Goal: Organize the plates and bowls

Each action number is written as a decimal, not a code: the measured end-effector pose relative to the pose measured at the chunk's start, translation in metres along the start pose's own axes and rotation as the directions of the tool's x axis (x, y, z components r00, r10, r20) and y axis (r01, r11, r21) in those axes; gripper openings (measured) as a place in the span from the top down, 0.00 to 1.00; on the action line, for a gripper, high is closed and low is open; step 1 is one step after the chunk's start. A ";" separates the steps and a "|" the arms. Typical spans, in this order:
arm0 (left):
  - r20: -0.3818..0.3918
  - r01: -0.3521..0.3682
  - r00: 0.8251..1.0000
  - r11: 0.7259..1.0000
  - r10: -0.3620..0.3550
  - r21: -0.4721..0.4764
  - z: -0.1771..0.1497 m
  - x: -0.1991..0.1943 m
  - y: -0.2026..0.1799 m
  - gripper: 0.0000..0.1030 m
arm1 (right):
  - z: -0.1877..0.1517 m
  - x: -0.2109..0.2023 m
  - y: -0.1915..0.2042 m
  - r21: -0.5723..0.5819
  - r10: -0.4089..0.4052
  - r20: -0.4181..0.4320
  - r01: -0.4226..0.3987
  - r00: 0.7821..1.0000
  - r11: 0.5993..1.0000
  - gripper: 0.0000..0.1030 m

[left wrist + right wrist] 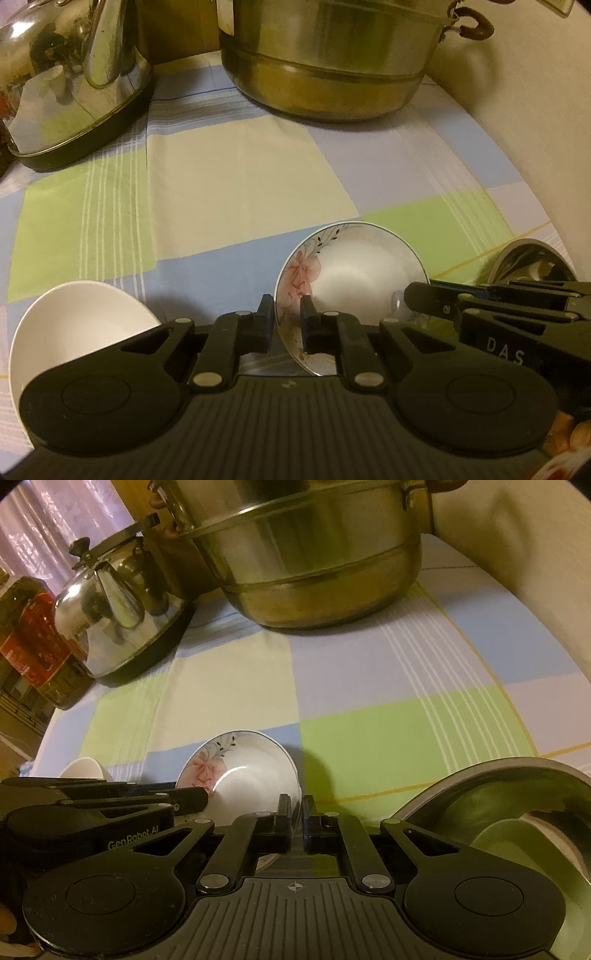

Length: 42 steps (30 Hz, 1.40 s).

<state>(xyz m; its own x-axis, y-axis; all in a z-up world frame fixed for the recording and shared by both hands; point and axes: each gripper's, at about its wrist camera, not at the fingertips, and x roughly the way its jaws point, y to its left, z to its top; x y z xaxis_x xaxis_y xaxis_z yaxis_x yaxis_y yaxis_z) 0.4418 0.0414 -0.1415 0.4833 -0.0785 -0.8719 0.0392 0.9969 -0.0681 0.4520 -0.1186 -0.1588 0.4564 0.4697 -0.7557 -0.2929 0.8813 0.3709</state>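
Checked tablecloth [236, 177] in green, blue and cream covers the work surface; cream wall curves along the right. At the back: steel stockpot [325, 62] with a brown handle, steel kettle [70, 81] to its left. Right wrist view also shows a dark bottle with a red label [33, 642] at far left.

Floral bowl [354, 273] sits near the front, between both grippers, tilted up on edge. Left gripper [288, 317] is clamped on the bowl's left rim, one finger on the outside, one inside over the pink flower. Right gripper [296, 812] is closed on the opposite rim of the same bowl; the rim runs into the narrow slit between its fingers.

Plain white bowl [74, 325] lies just left of the left gripper, also tipped, apart from the floral one. Steel bowl [517, 812] sits to the right of the right gripper, reflecting the green cloth.
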 end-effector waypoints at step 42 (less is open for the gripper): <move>0.070 0.134 0.987 0.985 -0.142 0.112 -0.061 -0.099 -0.112 0.87 | -0.079 -0.149 -0.055 0.153 -0.012 0.072 0.001 0.997 0.988 0.94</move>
<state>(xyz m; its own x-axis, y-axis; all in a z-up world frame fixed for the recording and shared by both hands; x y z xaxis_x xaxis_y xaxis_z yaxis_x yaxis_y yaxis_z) 0.3362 -0.0620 -0.0775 0.5326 -0.2196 -0.8174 0.2010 0.9709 -0.1299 0.3338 -0.2418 -0.1090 0.5187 0.4618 -0.7195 -0.1609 0.8792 0.4484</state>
